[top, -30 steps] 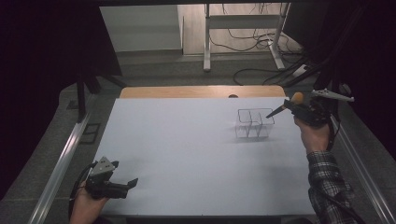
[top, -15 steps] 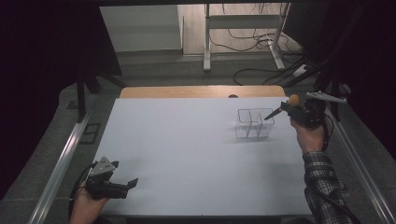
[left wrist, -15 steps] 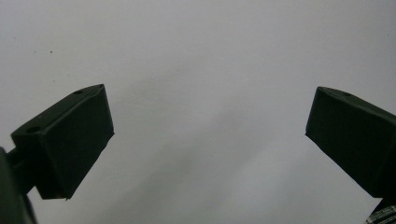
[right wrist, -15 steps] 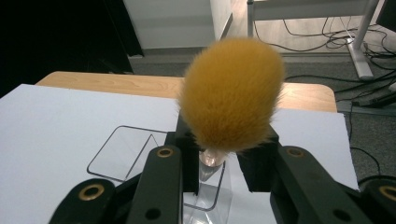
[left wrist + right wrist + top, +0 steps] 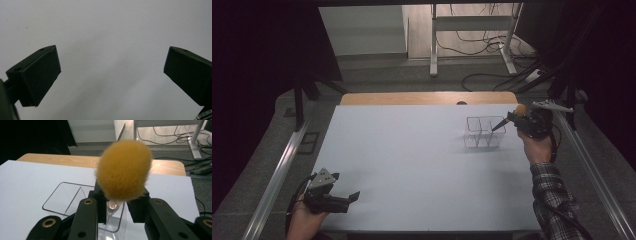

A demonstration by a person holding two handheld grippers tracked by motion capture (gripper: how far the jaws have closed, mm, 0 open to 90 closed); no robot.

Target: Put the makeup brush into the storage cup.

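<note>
A makeup brush with a fluffy orange head (image 5: 521,108) (image 5: 123,170) is held in my right gripper (image 5: 514,119) (image 5: 116,203), which is shut on its clear stem just under the bristles. The dark handle slants down and left, and its tip (image 5: 497,126) sits at the right compartment of a clear acrylic organizer (image 5: 476,133) (image 5: 65,196). The organizer stands on the white table sheet (image 5: 412,160) at the far right. My left gripper (image 5: 351,196) (image 5: 112,72) rests low over the sheet near the front left corner, jaws wide open with nothing between them.
A strip of wooden tabletop (image 5: 422,98) shows beyond the white sheet. Metal rails (image 5: 279,175) (image 5: 592,170) run along both sides of the table. Desk legs and cables (image 5: 482,45) lie on the floor behind.
The right gripper has shifted slightly left and down with the brush, bringing the handle tip closer into the organizer. The left gripper has stayed put.
</note>
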